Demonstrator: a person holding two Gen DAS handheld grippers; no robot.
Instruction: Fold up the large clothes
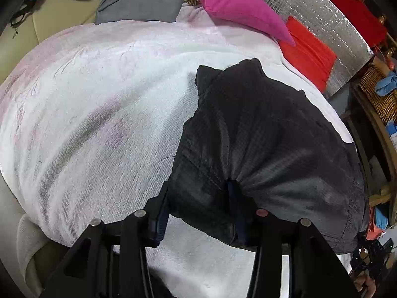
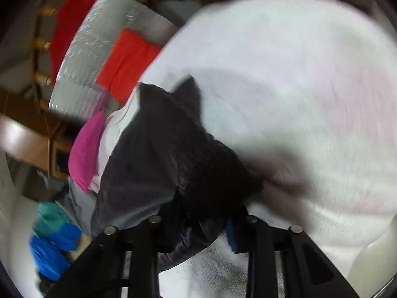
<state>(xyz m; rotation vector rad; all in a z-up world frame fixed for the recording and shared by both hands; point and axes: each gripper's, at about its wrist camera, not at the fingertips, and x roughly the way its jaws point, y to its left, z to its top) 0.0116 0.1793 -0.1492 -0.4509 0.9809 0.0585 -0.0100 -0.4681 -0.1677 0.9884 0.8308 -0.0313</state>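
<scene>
Black garment (image 1: 260, 149) lies bunched at right-centre of left wrist view, on the white-pink towel (image 1: 99, 99); left gripper (image 1: 198, 206) jaws spread wide with cloth bunched between them – right finger buried in a fold, pinch not clear; right wrist view is motion-blurred; right gripper (image 2: 203, 221) at lower centre also has garment (image 2: 161, 154) between its fingers – grip cannot be told; magenta cushion (image 1: 235, 2) top centre, red cloth (image 1: 310, 54) upper right, grey cushion (image 1: 144, 0) upper left.
</scene>
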